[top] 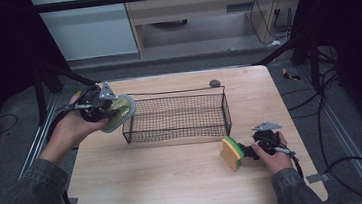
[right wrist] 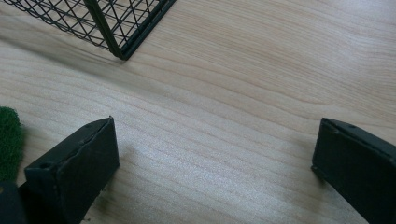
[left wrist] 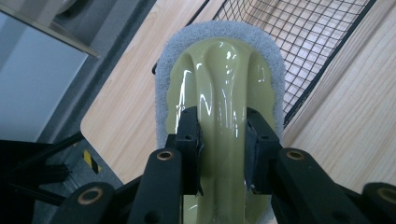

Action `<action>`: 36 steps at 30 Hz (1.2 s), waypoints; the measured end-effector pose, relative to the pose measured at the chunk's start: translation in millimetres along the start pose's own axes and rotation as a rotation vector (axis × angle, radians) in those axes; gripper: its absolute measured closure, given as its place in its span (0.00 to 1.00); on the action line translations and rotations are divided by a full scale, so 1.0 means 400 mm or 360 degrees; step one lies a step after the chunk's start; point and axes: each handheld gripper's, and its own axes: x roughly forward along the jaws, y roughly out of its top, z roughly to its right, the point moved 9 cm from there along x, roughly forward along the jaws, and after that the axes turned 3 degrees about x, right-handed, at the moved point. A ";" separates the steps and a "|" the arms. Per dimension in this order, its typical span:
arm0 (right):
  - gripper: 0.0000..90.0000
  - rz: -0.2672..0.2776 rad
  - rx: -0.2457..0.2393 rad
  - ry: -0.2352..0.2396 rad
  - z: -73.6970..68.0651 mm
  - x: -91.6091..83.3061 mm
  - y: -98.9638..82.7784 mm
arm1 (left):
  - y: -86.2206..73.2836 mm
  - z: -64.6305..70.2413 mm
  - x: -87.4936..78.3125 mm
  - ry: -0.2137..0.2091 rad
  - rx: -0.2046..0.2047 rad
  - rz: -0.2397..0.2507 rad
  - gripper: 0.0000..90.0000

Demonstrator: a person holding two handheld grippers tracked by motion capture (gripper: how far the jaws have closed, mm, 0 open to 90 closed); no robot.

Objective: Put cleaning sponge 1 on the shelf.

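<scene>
A pale yellow-green scrubber (left wrist: 219, 116) with a glossy plastic handle and a grey fuzzy pad around its edge is hanging in the air, just beside the left end of the wire basket (top: 176, 116). The left gripper (left wrist: 222, 149) is pinching the raised middle ridge of the handle between its two black jaws, which are pressing on both sides of it. In the high view the scrubber (top: 119, 113) is sitting above the left part of the table, close to the basket's corner.

The basket is made of thin black wire mesh, long and rectangular, and it is standing in the middle of the table (top: 176, 178). The table top is light wood with a clear grain and rounded corners. A small dark round thing (top: 214, 83) is lying near the far edge, behind the basket.

On the right side, a sponge (top: 232, 152) with a yellow body and a green rough layer is standing on its edge on the table, just in front of the right gripper (top: 246, 152). In the right gripper view the two jaws are standing wide apart with bare wood between them, and a bit of the green layer (right wrist: 9, 140) is showing at the left.

Around the table the floor is grey, with black cables (top: 331, 117) lying on it, metal rails along the sides and pale furniture at the back.
</scene>
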 end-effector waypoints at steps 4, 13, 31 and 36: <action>0.01 0.0002 0.0001 -0.0001 0.000 0.000 0.000 | 0.015 0.002 0.003 0.0009 0.0067 -0.0009 0.79; 0.01 0.0001 0.0000 0.0001 0.000 0.000 0.000 | 0.052 0.000 0.023 0.0042 0.0140 -0.0034 0.79; 0.01 0.0001 -0.0004 0.0002 0.001 0.000 0.000 | 0.115 0.018 0.057 0.0058 0.0290 -0.0021 0.79; 0.01 -0.0001 -0.0007 0.0013 0.000 0.000 0.000 | 0.125 0.016 0.069 0.0049 0.0305 -0.0006 0.79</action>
